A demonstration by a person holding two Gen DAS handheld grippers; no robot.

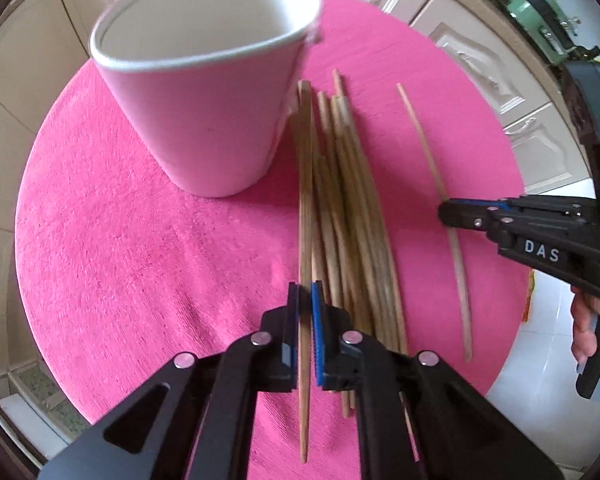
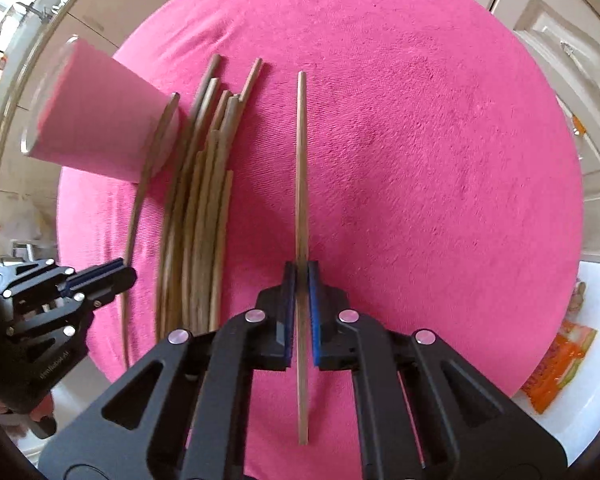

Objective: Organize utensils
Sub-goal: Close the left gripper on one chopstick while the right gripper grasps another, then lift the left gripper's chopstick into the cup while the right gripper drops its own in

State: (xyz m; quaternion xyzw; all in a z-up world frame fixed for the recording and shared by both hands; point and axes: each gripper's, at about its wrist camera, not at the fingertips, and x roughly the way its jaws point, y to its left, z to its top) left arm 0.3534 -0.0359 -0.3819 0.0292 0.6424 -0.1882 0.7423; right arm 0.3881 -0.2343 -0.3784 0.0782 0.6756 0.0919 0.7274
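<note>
Wooden chopstick (image 1: 305, 240) runs up the centre of the left wrist view, clamped between the blue pads of the left tool (image 1: 305, 308) at the lower middle. Just right of it, a bundle of chopsticks (image 1: 352, 216) lies on the pink-covered bench (image 1: 140, 240). Beyond, at upper left, stands a white cup (image 1: 204, 92). In the right wrist view, the right tool (image 2: 302, 300) is clamped on a separate single chopstick (image 2: 302, 168) at frame centre.

Left tongs (image 1: 305, 308) and right tongs (image 2: 302, 284) each clamp one chopstick, blue pads nearly together
</note>
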